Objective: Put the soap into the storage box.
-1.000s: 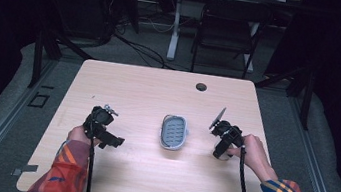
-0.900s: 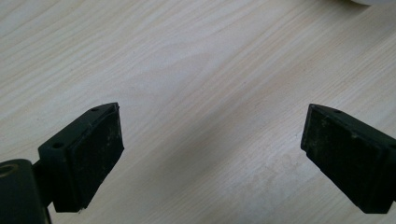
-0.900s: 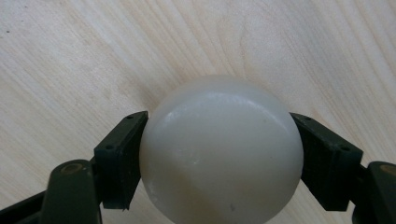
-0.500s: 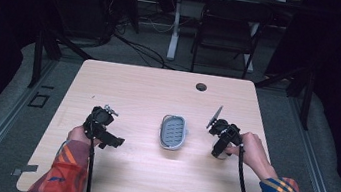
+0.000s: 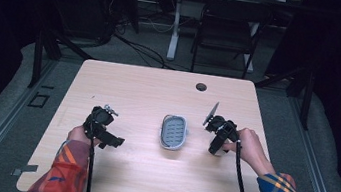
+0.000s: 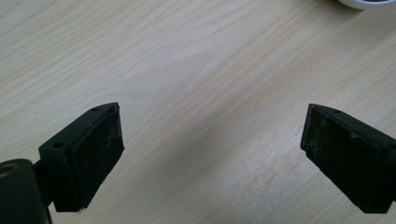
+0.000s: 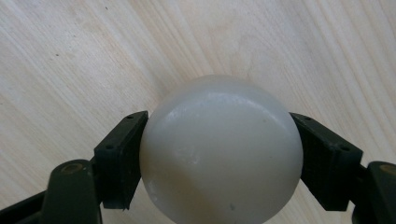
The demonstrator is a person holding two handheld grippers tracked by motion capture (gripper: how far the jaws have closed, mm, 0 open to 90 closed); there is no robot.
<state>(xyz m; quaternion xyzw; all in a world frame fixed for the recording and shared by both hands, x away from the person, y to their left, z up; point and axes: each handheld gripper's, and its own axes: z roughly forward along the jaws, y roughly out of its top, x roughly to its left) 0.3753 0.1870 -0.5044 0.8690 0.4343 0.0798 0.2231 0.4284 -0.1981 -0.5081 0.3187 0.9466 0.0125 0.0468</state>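
A grey oval dish (image 5: 174, 132) with a dark ribbed insert lies at the middle of the wooden table (image 5: 149, 88). Just right of it, my right gripper (image 5: 215, 146) is shut on a smooth white rounded object (image 7: 219, 149); both pads (image 7: 122, 158) press its sides just above the tabletop. My left gripper (image 5: 110, 140) rests at the table's left, jaws wide open over bare wood (image 6: 212, 154) with nothing between them. The dish's white rim (image 6: 369, 3) peeks in at the top right of the left gripper view.
A dark cable hole (image 5: 201, 87) sits near the table's far edge. A black chair (image 5: 228, 28) and desk legs stand beyond the table on the grey floor. Cables trail from both grippers toward the near edge.
My right gripper, with the white object in it, has drifted slightly left toward the dish. The left gripper has stayed put.
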